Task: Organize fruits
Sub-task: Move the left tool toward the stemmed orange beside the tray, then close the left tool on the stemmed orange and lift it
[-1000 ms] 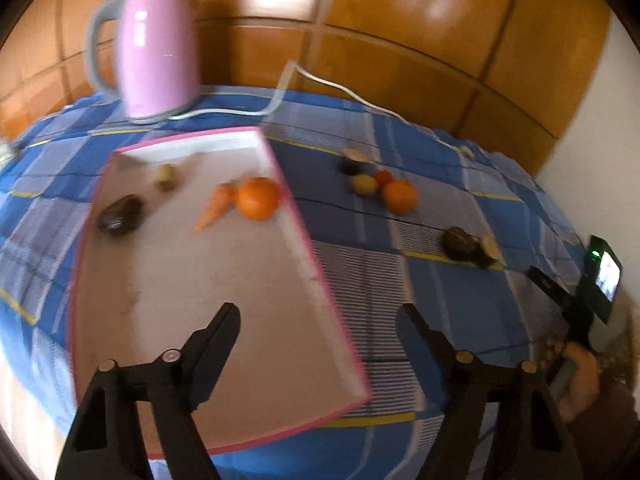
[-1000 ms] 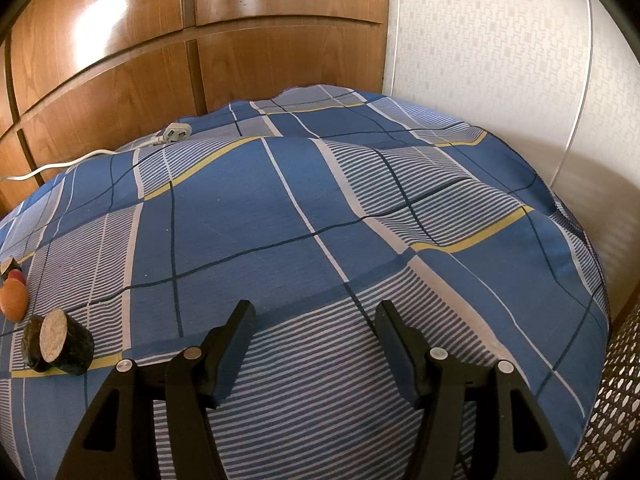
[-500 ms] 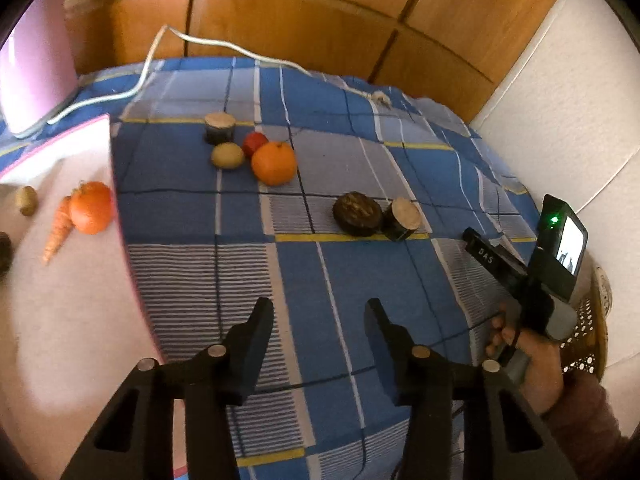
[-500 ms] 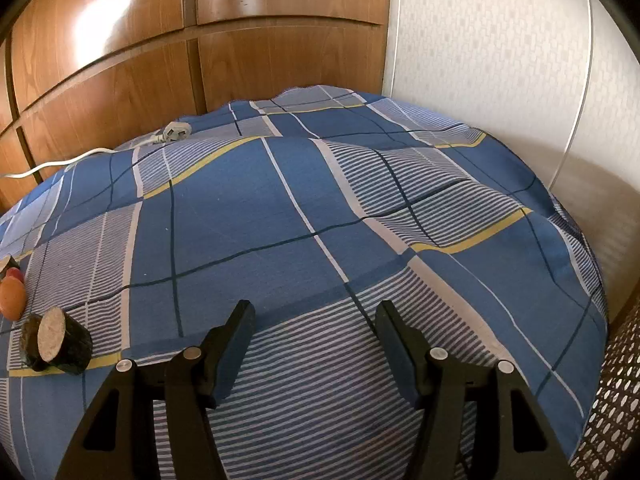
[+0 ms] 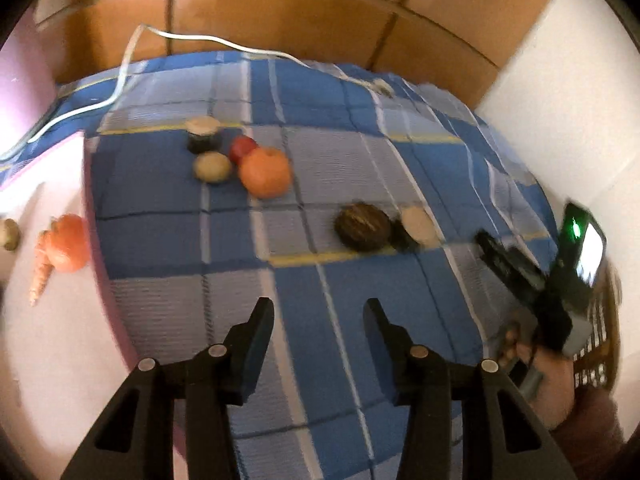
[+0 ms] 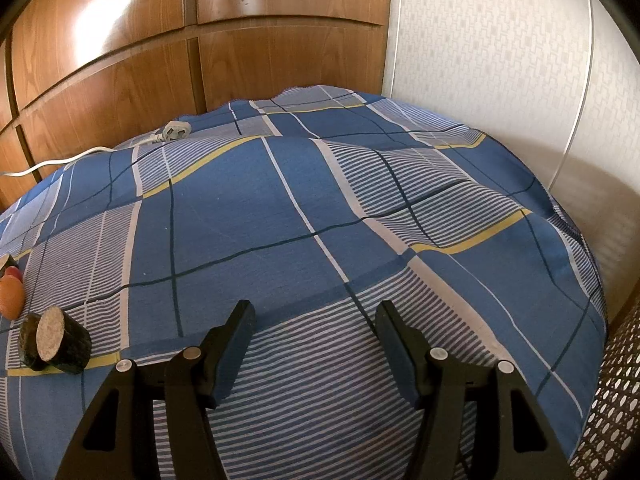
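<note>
Since the earlier frame the left tongs [image 5: 318, 320] had swung away from the tray [image 5: 60, 340] toward the loose pieces on the cloth, and their jaws had drawn much closer, though they stood apart with nothing between them. The right tongs [image 6: 314, 328] had kept their place, jaws apart and empty above the striped cloth.

A blue checked cloth [image 6: 320, 220] with yellow lines and striped panels covered the tabletop. Wooden panelling [image 6: 200, 40] ran along the far side, and a pale patterned wall [image 6: 500, 60] met it at the far right corner. A white cable [image 5: 192, 40] crossed the far edge and ended in a plug [image 6: 174, 132]. A pink shape, cut off and blurred, filled the far left edge of the left view.

The white tray, rimmed in pink, lay along the left edge of the tabletop. It held an orange [image 5: 70, 242] touching a carrot [image 5: 40, 276], and a small brownish piece [image 5: 8, 234] just beside them.

Outside the tray, near the far edge, 4 pieces clustered: a dark cut chunk with a pale top [image 5: 205, 134], a tan round fruit [image 5: 212, 166], a red fruit [image 5: 243, 148] and a second orange [image 5: 265, 172]. Nearer the right edge a dark round fruit [image 5: 362, 226] touched a dark cut log with a pale face [image 5: 416, 226]. The person's right hand [image 5: 544, 376] gripped the other tool's handle at the right edge.
</note>
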### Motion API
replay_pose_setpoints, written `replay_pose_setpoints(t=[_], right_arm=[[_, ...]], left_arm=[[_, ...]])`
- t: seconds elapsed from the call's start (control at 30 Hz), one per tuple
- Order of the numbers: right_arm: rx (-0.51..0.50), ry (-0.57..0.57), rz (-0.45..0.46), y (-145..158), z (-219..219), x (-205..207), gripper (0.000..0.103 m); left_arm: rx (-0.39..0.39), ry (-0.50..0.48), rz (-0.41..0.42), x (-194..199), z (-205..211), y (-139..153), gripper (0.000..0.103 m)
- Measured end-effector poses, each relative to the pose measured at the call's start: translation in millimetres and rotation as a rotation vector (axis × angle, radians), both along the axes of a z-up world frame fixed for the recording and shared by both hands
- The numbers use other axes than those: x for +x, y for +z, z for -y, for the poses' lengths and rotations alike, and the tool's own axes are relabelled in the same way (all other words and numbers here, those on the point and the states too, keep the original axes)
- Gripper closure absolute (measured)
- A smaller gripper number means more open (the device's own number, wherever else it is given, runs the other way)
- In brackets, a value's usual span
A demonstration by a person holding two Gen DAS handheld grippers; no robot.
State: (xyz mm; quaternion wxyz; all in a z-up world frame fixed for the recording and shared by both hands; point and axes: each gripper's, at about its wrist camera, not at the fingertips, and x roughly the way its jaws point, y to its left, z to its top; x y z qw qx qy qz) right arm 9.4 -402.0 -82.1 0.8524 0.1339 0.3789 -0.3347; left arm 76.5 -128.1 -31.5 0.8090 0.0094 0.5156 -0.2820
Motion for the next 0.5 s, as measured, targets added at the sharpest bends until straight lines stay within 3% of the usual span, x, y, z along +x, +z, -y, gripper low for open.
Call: replay_pose_setpoints(t=[0.1,0.2,0.4,0.5], right_arm=[[-0.001,0.000,-0.001,0.0,-0.5,0.3,0.039],[-0.005,0.000,-0.004,-0.3,-0.8,0.9,0.039],[-0.005,0.000,-0.003,-0.5,-0.7,0.7,0.039],[-0.004,0.000,-0.003,-0.5,-0.8,0.8,0.039]], left_arm=[[-0.030,0.074,-0.028,21.3,-14.5,1.7,0.058],[-0.063,0.134,-0.029,42.3,-23.0,8.3,0.065],[0.015,0.053,0.074,53.9,4.8,12.7,0.062],[0.057,0.039,0.116,64.7,17.7,10.5,0.053]])
